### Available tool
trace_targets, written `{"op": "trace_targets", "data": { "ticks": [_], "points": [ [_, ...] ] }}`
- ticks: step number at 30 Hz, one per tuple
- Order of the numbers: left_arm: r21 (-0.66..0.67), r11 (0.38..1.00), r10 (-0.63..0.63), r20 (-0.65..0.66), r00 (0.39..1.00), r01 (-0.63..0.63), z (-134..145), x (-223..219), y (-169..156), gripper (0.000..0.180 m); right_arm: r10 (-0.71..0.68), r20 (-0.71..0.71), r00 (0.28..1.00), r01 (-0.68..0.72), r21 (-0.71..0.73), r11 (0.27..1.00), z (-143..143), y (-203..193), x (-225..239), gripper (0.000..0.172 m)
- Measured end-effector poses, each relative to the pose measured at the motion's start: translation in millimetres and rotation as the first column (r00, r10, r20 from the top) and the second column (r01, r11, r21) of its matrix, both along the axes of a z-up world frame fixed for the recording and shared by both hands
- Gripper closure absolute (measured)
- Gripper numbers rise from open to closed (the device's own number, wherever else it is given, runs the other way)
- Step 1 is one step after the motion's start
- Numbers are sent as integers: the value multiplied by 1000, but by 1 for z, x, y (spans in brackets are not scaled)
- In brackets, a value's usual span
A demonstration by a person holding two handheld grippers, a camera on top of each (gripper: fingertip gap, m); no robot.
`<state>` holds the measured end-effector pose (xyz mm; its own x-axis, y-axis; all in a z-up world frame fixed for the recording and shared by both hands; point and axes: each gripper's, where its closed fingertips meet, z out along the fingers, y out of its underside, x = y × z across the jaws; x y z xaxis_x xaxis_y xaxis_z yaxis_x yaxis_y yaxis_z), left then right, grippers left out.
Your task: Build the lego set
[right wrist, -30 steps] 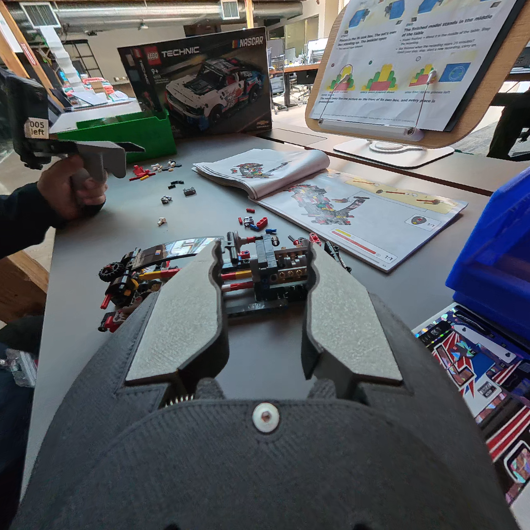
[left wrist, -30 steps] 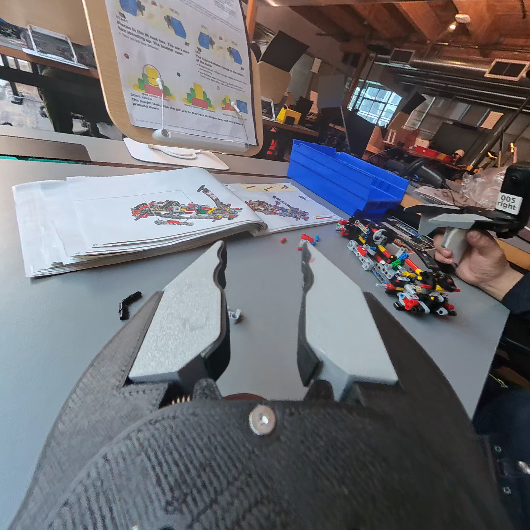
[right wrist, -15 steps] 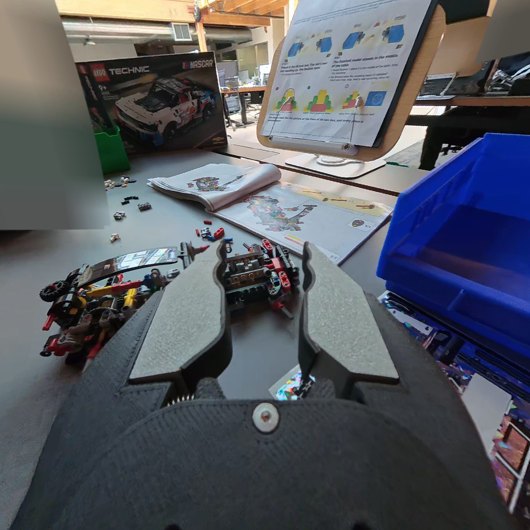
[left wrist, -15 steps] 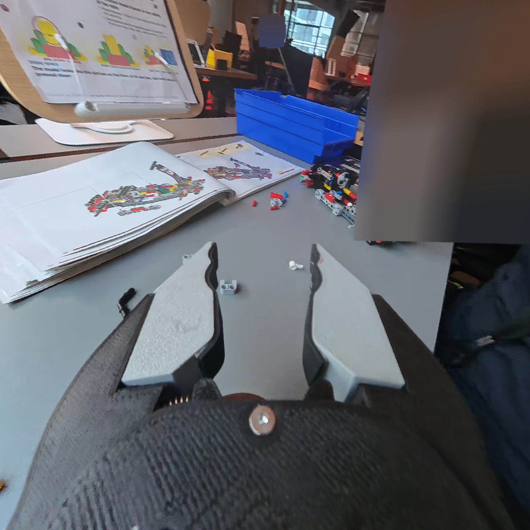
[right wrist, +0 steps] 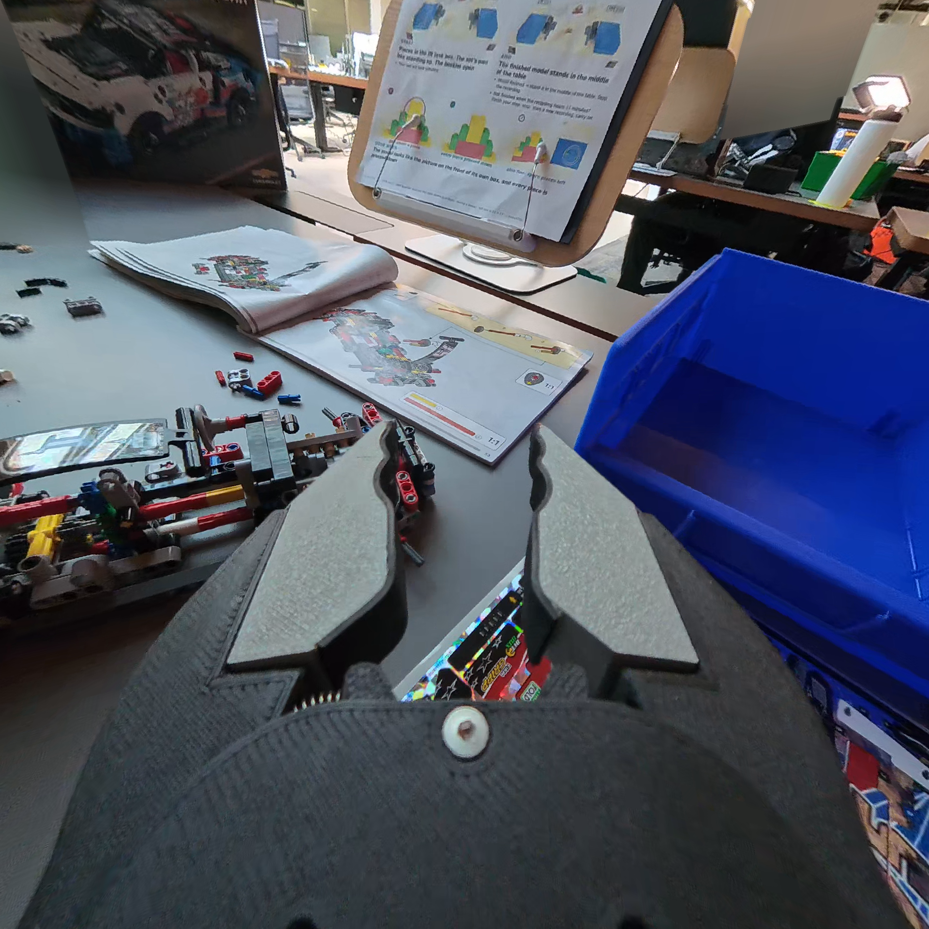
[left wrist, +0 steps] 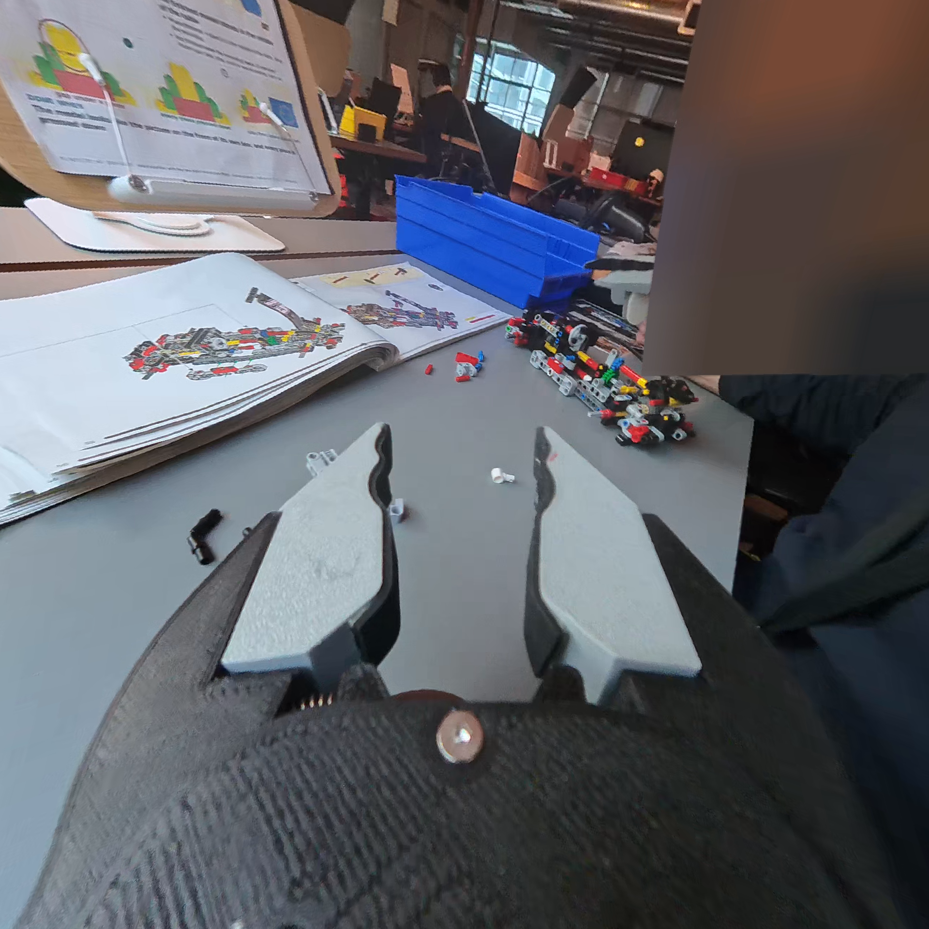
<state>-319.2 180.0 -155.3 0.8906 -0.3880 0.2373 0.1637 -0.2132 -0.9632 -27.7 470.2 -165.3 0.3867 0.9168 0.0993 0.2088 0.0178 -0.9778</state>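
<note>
My left gripper is open with nothing between its pads, low over the grey table. A small white connector lies on the table between the fingertips, close to the right one. A small grey piece lies by the left finger's inner edge, and another grey piece is just left of that finger. My right gripper is open with nothing between its pads, above the table beside the partly built brick car chassis. The chassis's near end lies under its left finger. The chassis also shows in the left wrist view.
An open instruction booklet lies ahead, behind it a stand with an instruction sheet. A blue bin is at the right. A sticker sheet lies under my right gripper. Loose red and blue pieces, a black piece. The left gripper's tips are roughly 40 cm from the right gripper's. The grey piece is closer to my left gripper, around 10 cm from its tips; the right tips are 40 cm off.
The left gripper swung right and dipped toward the small loose pieces, opening wider and then closing a little. The right gripper swung right, off the chassis toward the blue bin, jaws a little narrower.
</note>
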Motion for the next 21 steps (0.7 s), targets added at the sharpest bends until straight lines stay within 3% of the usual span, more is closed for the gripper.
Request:
{"op": "trace_targets", "data": {
  "ticks": [6,12,21],
  "points": [
    [12,996,-89,-16,996,89,1,14,3,128,-32,0,999,32,4,999,1,3,4,122],
    [26,996,-87,-112,990,91,-1,14,18,131,-109,56,993,107,33,994,-5,7,8,121],
    [61,997,65,-146,987,-56,2,-11,27,132,-203,-33,979,203,-11,979,5,21,26,123]
  ]
}}
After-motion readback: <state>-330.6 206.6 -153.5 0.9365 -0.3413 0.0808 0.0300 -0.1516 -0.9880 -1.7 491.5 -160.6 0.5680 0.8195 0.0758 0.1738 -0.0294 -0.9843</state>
